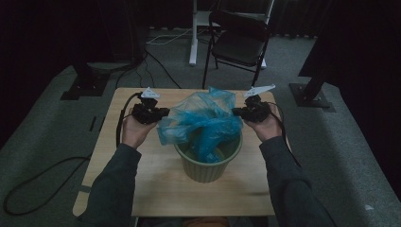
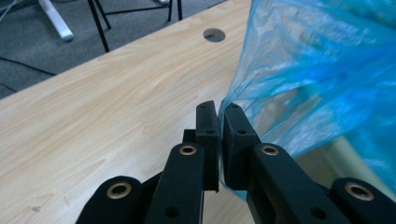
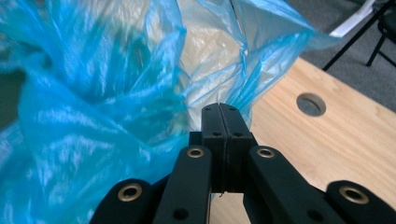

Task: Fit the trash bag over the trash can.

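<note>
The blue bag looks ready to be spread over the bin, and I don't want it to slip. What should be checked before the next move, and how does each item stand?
1. Left gripper shut on the blue bag: ok, film sits between the jaws.
2. Right gripper shut on the bag: ok, jaws closed at its edge.
3. Grips on opposite sides of the bag: ok.
4. Bag reaches into the green bin: ok, its lower part hangs inside.
5. Bag mouth folded over the rim: not ok.
6. Film free of tears: cannot tell.
</note>
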Tool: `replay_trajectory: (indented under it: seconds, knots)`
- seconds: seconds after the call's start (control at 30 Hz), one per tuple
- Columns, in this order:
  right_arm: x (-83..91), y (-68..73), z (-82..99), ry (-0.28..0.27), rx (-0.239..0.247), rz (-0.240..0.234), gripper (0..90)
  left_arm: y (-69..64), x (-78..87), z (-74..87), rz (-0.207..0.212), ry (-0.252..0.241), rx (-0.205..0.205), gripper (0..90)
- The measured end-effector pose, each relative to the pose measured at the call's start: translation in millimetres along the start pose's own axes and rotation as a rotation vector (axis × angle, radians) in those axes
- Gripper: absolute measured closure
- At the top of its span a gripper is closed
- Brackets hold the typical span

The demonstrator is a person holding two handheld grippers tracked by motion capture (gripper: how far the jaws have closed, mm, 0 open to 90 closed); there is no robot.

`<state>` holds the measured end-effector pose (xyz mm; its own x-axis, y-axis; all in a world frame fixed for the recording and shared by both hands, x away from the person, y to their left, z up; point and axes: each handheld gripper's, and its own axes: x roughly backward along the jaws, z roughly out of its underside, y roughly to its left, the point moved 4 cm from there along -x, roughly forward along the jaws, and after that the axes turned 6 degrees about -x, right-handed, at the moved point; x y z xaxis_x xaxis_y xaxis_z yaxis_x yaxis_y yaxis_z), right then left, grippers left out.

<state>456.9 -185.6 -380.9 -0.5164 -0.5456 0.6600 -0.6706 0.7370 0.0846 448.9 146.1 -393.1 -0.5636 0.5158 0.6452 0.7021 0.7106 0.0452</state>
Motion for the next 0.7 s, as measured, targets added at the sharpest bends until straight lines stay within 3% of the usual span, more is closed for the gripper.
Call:
replay_trajectory:
  seconds: [0.27, 0.7]
  knots:
    - [1.5, -4.2, 15.2, 0.033, -0.004, 0.006, 90.0, 4.3, -3.6, 13.9, 0.004, 0.026, 0.013, 87.7]
    - [29.0, -6.0, 37.0, 0.018, -0.007, 0.008, 90.0, 7.3, 11.4, 36.0, 0.002, 0.021, 0.044, 87.8]
